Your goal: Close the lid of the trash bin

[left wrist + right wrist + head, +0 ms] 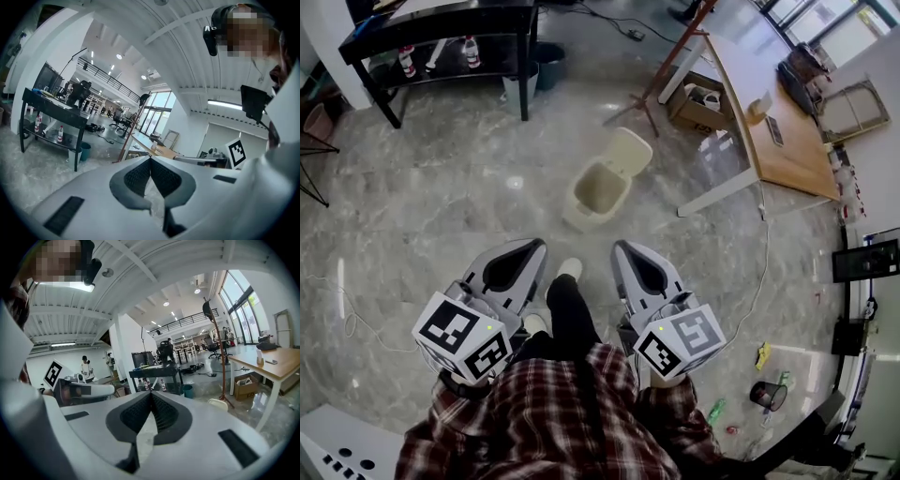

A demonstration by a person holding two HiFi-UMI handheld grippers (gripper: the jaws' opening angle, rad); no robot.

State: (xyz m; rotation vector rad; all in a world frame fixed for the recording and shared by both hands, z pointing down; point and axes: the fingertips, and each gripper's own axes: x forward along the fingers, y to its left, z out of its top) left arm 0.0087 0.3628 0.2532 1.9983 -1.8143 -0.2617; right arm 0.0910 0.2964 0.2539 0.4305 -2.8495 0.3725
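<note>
Standing open, trash bin [579, 214] lies beyond left gripper [536, 246] and right gripper [621, 246], jaws together.

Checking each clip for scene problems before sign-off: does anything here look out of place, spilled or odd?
The cream trash bin stands with its lid flipped back, open. A yellow scrap and a green scrap lie loose on the floor near a small black basket.

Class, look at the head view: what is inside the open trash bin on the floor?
The trash bin stands open, its lid tipped back. Only bare beige inner walls show, no rubbish visible. Its near wall covers part of the bottom.
</note>
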